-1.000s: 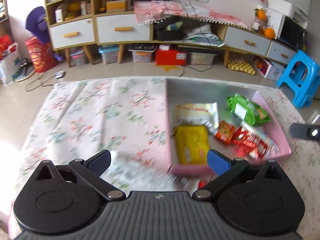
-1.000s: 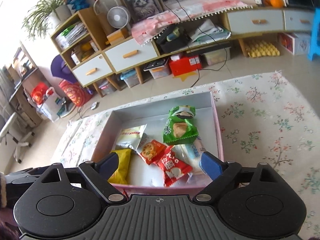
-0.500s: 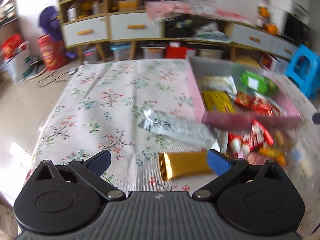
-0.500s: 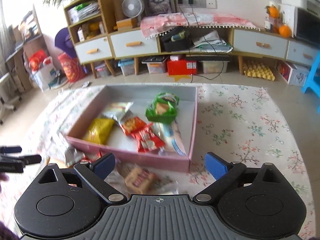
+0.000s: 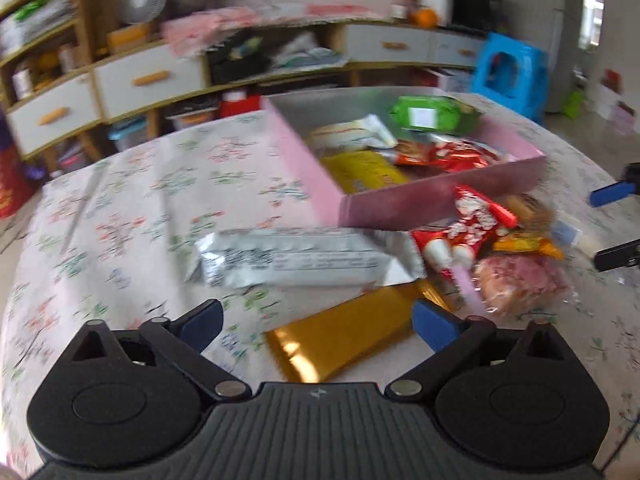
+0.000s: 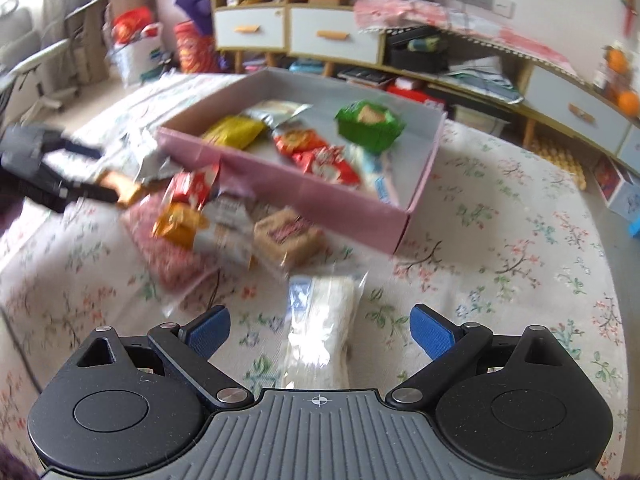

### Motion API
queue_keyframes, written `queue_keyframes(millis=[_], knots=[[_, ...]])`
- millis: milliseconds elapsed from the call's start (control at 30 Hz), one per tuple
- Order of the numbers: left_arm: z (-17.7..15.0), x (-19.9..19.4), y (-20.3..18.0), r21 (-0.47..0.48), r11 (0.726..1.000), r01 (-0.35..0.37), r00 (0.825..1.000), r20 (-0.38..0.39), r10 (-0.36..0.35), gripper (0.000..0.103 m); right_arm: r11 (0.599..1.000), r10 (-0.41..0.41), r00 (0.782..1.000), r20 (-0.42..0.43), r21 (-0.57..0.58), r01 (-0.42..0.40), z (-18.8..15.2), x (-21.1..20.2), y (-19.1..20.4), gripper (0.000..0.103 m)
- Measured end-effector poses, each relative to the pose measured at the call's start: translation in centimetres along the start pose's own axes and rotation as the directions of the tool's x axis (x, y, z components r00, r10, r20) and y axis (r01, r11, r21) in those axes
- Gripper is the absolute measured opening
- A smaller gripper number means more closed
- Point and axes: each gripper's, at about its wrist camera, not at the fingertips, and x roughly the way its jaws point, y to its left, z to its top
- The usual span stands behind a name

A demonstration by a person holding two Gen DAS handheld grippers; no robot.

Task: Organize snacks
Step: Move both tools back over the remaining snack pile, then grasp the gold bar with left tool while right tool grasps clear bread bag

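Left gripper (image 5: 316, 318) jaws apart, just narrowing, straddling the shiny gold foil bar (image 5: 344, 334) at lower centre, pads not touching. Right gripper (image 6: 320, 326) spread over the clear-wrapped white snack (image 6: 320, 332). Centre each pack before closing; the pink shallow cardboard box (image 5: 400, 206) sits upper right.

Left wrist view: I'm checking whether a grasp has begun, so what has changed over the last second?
Both hand-held grippers tipped down from the pink box toward the loose snacks in front of it. The left hand-held gripper now hangs over the gold packet, its jaws just closing slightly but not touching it. The right hand-held gripper is open over the white packet. Nothing was gripped; the box and its contents stayed put.
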Motion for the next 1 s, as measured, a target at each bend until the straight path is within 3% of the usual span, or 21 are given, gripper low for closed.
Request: queue_keyframes(millis=[33, 267, 500, 800, 900, 1000], knots=[[0.1, 0.3, 0.0, 0.017, 0.999, 0.027, 0.999, -0.021, -0.026, 0.088, 1.000, 0.008, 1.000, -0.007, -0.002, -0.008, -0.1, 0.2, 0.0, 0.098], [0.0, 0.5, -0.2, 0.041, 0.991, 0.127, 0.991, -0.045, -0.125, 0.074, 1.000, 0.015, 0.999, -0.043, -0.018, -0.015, -0.8, 1.6, 0.0, 0.098], [-0.7, -0.3, -1.4, 0.087, 0.991, 0.105, 0.991, -0.090, -0.097, 0.060, 1.000, 0.018, 0.999, -0.048, 0.026, -0.016, -0.9, 1.6, -0.6, 0.098], [-1.3, -1.6, -4.5, -0.017, 1.000, 0.020, 0.987, -0.159, -0.022, 0.056, 0.998, -0.001, 0.999, -0.052, 0.062, 0.004, -1.7, 1.3, -1.0, 0.103], [-1.3, -1.6, -5.6, -0.078, 0.996, -0.032, 0.983, -0.183, 0.017, 0.063, 0.997, -0.001, 0.999, -0.040, 0.074, 0.004, -2.0, 1.3, -1.1, 0.103], [-1.6, -1.3, -6.3, -0.109, 0.991, -0.072, 0.986, -0.159, 0.054, 0.074, 0.997, -0.003, 0.999, -0.046, 0.082, 0.007, -2.0, 1.3, -1.1, 0.103]])
